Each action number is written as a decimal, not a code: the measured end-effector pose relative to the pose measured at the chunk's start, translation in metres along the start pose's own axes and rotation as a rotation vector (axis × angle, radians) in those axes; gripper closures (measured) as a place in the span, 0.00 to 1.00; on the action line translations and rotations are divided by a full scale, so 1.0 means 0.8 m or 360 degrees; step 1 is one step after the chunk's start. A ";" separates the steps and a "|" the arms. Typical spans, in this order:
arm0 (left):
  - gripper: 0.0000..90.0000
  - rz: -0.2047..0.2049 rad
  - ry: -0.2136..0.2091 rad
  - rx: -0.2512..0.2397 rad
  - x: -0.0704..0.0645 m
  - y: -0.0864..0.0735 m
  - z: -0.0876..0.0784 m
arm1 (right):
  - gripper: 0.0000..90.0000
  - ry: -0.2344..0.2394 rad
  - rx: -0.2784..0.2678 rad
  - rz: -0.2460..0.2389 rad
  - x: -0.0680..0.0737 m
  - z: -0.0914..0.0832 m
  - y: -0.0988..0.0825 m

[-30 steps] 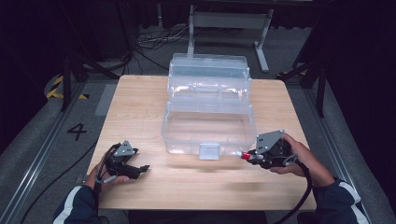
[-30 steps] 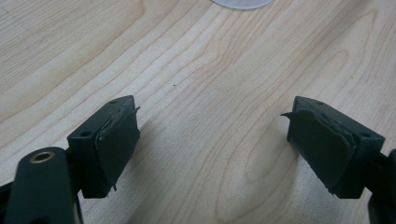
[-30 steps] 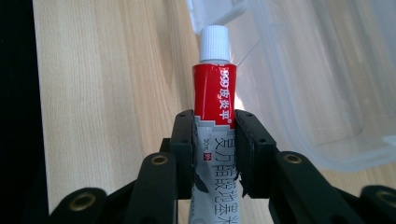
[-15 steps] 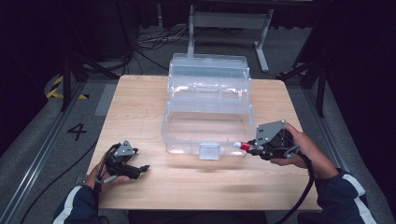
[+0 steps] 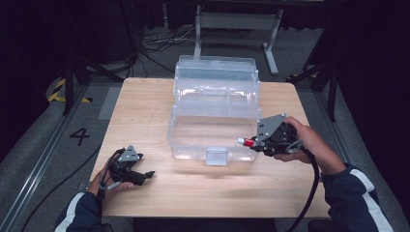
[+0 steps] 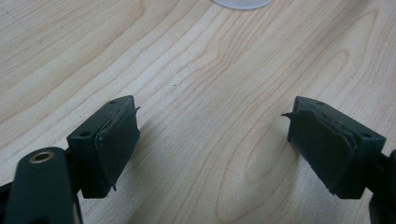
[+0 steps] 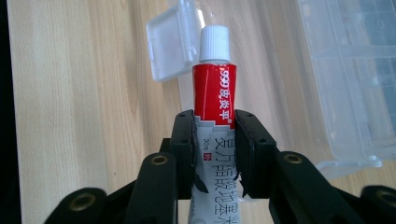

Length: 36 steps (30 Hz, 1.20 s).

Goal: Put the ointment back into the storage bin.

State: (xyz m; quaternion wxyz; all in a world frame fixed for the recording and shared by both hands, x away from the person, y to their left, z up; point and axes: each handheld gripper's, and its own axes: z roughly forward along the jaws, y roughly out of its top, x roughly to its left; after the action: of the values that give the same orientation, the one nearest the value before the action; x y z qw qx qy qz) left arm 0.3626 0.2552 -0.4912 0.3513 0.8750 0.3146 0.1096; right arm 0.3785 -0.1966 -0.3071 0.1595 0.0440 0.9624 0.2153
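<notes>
light wooden table [image 5: 145, 111] carries an open clear plastic box [image 5: 212, 121].

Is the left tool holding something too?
No, the left tool has its jaws wide apart with just bare wooden table between them.
</notes>
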 end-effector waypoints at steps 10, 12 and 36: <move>0.18 0.0000 0.0000 0.0000 0.000 0.000 0.000 | 0.79 -0.0017 0.0045 0.0004 -0.023 0.011 0.018; 0.18 0.0000 0.0000 0.0000 0.000 0.000 0.000 | 0.79 -0.0013 0.0056 0.0003 -0.026 0.014 0.020; 0.18 -0.0004 0.0006 0.0000 0.000 0.000 0.000 | 0.79 0.0077 0.0190 0.0021 -0.061 0.076 0.049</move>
State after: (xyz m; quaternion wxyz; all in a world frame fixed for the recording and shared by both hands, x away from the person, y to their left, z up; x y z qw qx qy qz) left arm 0.3623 0.2551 -0.4912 0.3509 0.8743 0.3165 0.1108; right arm 0.4449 -0.1439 -0.3286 0.1318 0.0546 0.9768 0.1596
